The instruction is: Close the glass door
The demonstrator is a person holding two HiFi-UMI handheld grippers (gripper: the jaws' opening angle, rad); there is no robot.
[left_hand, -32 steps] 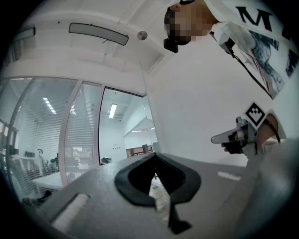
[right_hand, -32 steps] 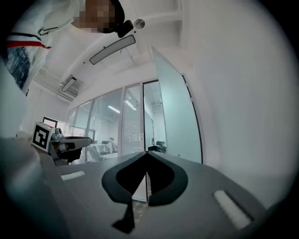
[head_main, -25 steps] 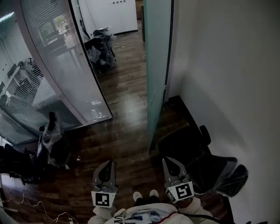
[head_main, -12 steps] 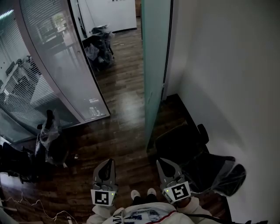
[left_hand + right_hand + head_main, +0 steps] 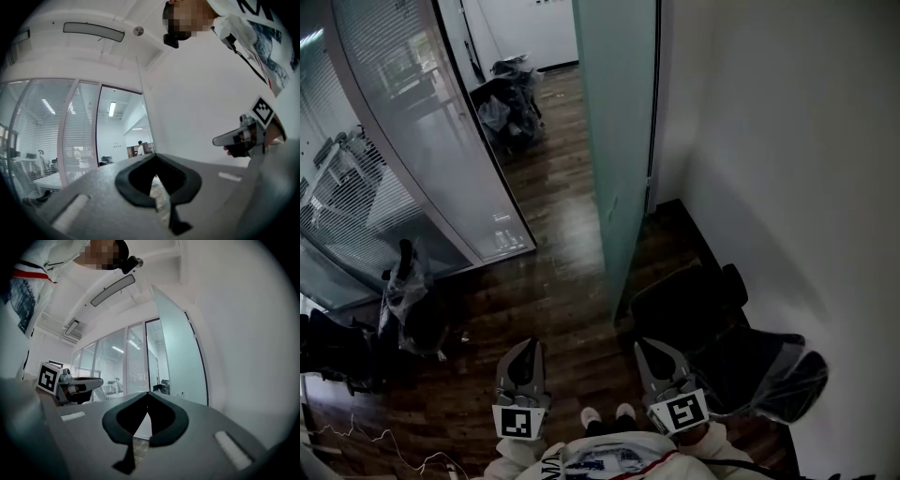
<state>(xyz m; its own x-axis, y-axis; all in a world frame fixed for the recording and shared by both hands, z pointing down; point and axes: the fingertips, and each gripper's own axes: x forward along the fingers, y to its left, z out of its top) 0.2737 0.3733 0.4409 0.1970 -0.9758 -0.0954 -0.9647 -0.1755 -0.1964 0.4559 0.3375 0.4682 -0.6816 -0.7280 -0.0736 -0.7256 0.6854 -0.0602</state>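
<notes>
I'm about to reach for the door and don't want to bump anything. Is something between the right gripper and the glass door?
Nothing visible. Bare wooden floor lies between the right gripper and the glass door's near edge. The black chairs stand off to the right, between the door and the wall.

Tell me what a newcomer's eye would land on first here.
The tall frosted glass door stands ajar up the middle, its edge toward the person, beside the white wall on the right. Left of it, a curved glass partition sweeps across the dark wood floor. At the bottom, the left gripper and right gripper point forward, both shut and empty.
</notes>
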